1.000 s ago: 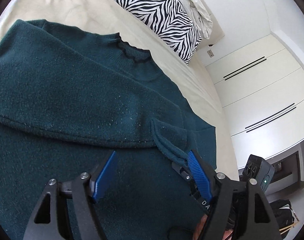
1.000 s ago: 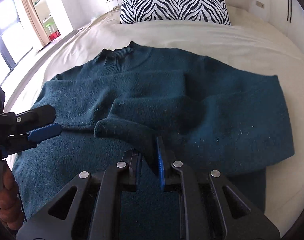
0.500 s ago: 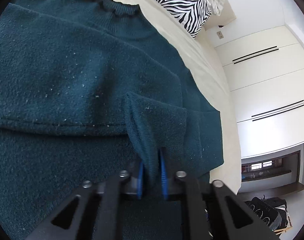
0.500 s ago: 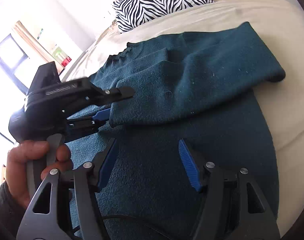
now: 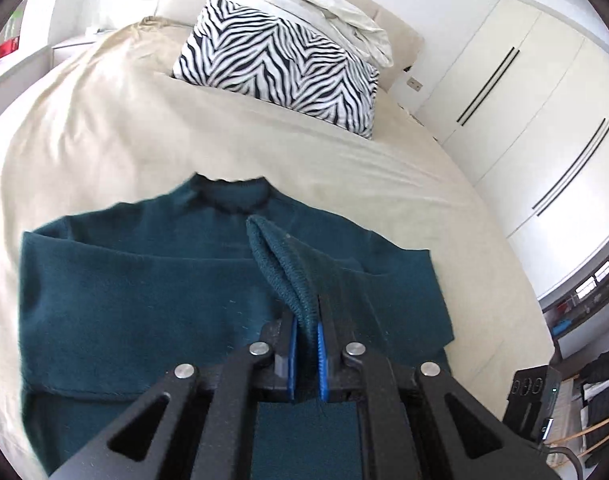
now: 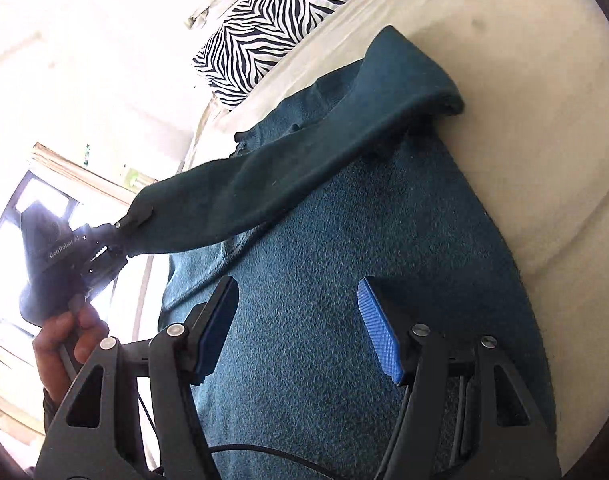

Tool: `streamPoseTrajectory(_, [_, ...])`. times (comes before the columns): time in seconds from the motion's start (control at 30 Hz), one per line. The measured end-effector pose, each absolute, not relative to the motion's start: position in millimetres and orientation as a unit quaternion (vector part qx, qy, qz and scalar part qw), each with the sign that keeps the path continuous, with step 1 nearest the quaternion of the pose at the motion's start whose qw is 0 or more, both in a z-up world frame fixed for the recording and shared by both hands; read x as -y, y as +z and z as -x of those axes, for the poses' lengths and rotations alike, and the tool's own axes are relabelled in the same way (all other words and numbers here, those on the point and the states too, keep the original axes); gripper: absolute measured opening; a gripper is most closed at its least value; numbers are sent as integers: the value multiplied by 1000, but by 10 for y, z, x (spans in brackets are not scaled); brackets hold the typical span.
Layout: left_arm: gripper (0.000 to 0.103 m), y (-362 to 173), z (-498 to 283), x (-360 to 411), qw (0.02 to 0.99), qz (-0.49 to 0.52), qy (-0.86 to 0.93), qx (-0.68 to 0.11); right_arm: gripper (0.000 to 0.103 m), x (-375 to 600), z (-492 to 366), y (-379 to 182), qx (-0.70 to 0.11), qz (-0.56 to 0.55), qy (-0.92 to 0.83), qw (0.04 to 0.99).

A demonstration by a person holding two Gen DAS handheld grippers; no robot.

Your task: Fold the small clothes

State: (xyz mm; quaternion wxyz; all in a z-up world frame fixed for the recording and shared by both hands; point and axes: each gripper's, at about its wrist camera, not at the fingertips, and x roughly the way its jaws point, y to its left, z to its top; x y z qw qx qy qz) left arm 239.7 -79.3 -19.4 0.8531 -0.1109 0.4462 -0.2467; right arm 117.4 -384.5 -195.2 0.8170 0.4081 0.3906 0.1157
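Observation:
A dark teal sweater (image 5: 144, 300) lies flat on the cream bed, neck towards the pillow. My left gripper (image 5: 304, 344) is shut on the cuff of its right sleeve (image 5: 284, 272) and holds it lifted above the body. In the right wrist view the left gripper (image 6: 116, 236) pulls the sleeve (image 6: 304, 168) taut across the sweater (image 6: 344, 300). My right gripper (image 6: 300, 328) is open and empty just above the sweater's lower body.
A zebra-print pillow (image 5: 280, 64) and crumpled white bedding (image 5: 324, 4) lie at the head of the bed (image 5: 104, 120). White wardrobe doors (image 5: 536, 112) stand to the right. A window (image 6: 36, 208) is at the left.
My right gripper let go of the sleeve cuff and opened. My left gripper closed on the cuff and lifted it, pulling the sleeve up and across the sweater.

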Motion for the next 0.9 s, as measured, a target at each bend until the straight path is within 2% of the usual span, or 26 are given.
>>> streamPoseTrajectory(0.27, [9,-775,-2698,27,856,139,-178,-465,61,4031,-1316,-1966,-370,-473,83,795])
streamPoseTrajectory(0.43, [9,-1031,-2709,40,850,132,-171,-480,61,4172,-1557,-1983,-351,-534,69,766])
streamPoseTrajectory(0.63, [9,-1073,-2684,48,849,141,-176,-477,61,4246,-1974,-2121,-345,-583,53,734])
streamPoseTrajectory(0.77, [11,-1090,-2685,31,847,147,-182,-478,61,4492,-1956,-2119,-292,-604,21,741])
streamPoseTrajectory(0.9, [11,-1111,-2652,60,847,145,-184,-477,52,4704,-1866,-2252,-270,-634,20,724])
